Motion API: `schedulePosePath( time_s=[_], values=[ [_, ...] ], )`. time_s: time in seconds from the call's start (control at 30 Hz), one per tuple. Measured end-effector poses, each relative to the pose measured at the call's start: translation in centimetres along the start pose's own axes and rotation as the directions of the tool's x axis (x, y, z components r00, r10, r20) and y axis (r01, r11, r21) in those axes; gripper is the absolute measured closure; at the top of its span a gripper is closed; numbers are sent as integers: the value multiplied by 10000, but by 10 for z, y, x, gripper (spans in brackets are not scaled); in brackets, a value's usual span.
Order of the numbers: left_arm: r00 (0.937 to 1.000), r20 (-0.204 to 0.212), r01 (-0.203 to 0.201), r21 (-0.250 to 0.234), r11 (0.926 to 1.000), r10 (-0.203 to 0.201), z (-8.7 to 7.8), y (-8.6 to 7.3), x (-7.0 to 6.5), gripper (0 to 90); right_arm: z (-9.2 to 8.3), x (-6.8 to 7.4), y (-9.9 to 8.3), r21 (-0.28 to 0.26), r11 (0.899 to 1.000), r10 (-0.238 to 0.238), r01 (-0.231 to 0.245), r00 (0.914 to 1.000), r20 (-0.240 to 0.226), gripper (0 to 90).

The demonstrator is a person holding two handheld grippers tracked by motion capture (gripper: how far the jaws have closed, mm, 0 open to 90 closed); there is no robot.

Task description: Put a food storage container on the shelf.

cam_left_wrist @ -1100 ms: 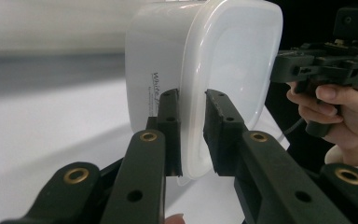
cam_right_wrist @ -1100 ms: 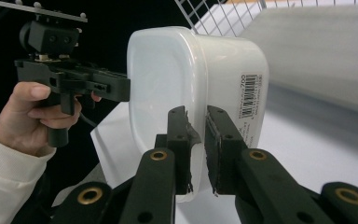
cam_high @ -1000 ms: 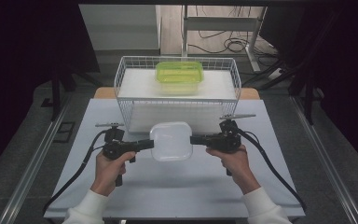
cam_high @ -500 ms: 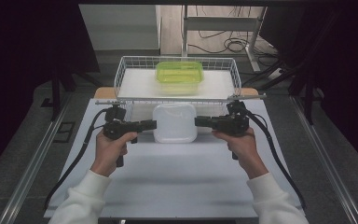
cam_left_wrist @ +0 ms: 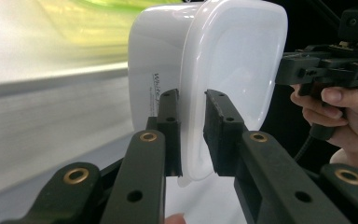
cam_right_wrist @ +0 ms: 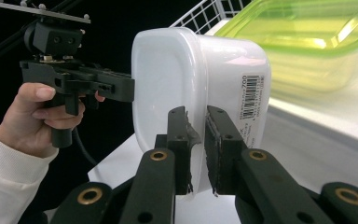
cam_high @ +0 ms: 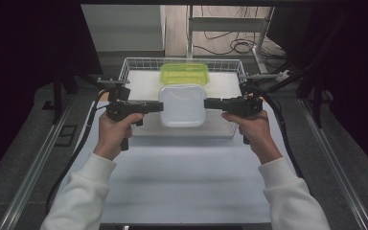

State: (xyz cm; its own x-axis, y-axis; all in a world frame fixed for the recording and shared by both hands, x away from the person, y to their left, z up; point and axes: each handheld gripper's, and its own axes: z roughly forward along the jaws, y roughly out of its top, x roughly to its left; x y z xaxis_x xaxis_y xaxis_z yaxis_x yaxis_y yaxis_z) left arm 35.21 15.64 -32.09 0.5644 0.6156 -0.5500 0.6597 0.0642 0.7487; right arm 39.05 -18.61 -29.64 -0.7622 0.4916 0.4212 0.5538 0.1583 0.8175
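White lidded rectangular plastic container (cam_high: 182, 106), held in the air above the near edge of the white wire basket (cam_high: 130, 68), left gripper (cam_high: 159, 107) and right gripper (cam_high: 207, 102) each clamped narrow on its opposite rims; green-lidded translucent box (cam_high: 184, 73) in basket.

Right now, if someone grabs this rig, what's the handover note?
Left gripper: shut on the lidded white container, on its left rim.
Right gripper: shut on its right rim.
Container hangs level between them, clear of the table, at the near edge of the wire basket. A green container sits at the basket's back.
Done: picked up with both grippers.
Left: probably set it in the basket, in front of the green one, then release.
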Motion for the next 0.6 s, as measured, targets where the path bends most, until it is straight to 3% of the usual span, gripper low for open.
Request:
schedulePosePath(
  time_s=[0.6],
  values=[
    [9999,-38,-115,-118,9999,115,17,35,7,774,-2,-21,28,-305,9995,20,-20,10000,-25,796]
  ],
)
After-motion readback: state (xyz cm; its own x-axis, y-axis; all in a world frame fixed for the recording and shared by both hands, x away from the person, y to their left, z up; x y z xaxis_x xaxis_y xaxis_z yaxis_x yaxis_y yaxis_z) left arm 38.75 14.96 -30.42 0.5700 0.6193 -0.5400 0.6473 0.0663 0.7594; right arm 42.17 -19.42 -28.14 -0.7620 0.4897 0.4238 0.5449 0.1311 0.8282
